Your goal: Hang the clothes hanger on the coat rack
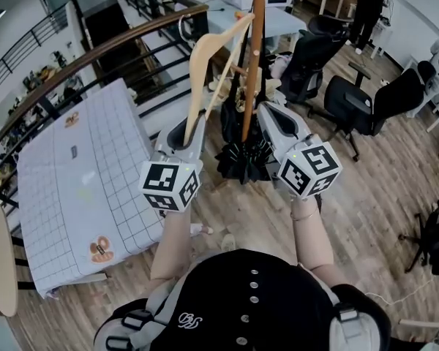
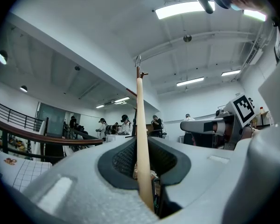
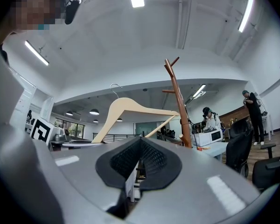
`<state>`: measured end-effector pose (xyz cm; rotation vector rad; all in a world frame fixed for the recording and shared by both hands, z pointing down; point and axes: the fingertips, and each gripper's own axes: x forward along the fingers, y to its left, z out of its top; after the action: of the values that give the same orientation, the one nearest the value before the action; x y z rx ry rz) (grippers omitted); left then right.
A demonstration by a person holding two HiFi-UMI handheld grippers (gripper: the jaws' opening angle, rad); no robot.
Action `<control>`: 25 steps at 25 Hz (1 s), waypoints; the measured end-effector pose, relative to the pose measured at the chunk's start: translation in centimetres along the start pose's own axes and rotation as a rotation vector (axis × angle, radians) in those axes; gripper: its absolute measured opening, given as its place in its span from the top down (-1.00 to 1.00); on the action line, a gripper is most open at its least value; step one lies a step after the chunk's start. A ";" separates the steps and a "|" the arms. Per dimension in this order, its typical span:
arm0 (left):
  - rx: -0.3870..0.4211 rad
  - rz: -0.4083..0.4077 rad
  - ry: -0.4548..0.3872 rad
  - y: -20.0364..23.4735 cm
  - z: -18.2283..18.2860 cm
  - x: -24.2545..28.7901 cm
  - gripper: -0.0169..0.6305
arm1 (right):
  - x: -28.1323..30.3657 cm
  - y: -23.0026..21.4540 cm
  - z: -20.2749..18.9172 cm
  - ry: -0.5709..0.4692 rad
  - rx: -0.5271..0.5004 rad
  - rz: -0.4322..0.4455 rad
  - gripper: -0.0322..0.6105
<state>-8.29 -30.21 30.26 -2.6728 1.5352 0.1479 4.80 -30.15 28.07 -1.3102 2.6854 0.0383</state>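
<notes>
Bright, even light comes from ceiling strip lights (image 2: 184,8) that glare white in both dark-cornered gripper views; every picture bows strongly toward its edges; far figures (image 2: 126,123) look soft, perhaps out of focus; shadows on the wooden floor (image 1: 366,196) are faint.

**Head view:** from above the person's head, steeply down over both grippers to the floor.

**Left gripper view:** rides on the left gripper (image 2: 142,148) and looks along its jaws, tilted ceilingward. The clothes hanger (image 2: 140,115) is edge-on and very near.

**Right gripper view:** likewise on the right gripper (image 3: 141,147), with the hanger broadside and the coat rack (image 3: 177,108) beyond.

All three views share the hanger.
</notes>
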 end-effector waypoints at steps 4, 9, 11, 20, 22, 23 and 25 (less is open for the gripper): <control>0.005 0.000 -0.001 2.1 -0.1 1.8 0.79 | 2.5 -0.8 -0.2 -0.007 -0.005 -0.005 0.90; 0.008 -0.008 -0.011 3.9 -0.5 3.9 0.79 | 4.5 -2.0 -0.7 -0.008 -0.006 -0.021 0.90; 0.010 -0.011 -0.017 4.5 -0.5 4.6 0.79 | 5.1 -2.5 -1.0 -0.007 -0.011 -0.029 0.90; 0.011 -0.029 0.003 6.2 -1.7 7.4 0.79 | 7.8 -3.9 -1.2 -0.010 -0.007 -0.030 0.90; 0.004 -0.024 0.010 6.6 -2.1 7.8 0.79 | 8.2 -3.8 -1.5 -0.005 0.001 -0.018 0.90; 0.000 -0.021 0.011 6.7 -2.2 8.0 0.79 | 8.4 -3.9 -1.6 -0.002 0.000 -0.013 0.90; -0.002 -0.018 0.012 6.9 -2.4 8.5 0.79 | 8.7 -4.0 -1.5 -0.002 -0.003 -0.003 0.90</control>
<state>-9.86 -41.17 31.67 -2.6933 1.5153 0.1326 2.51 -39.59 28.40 -1.3135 2.6824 0.0430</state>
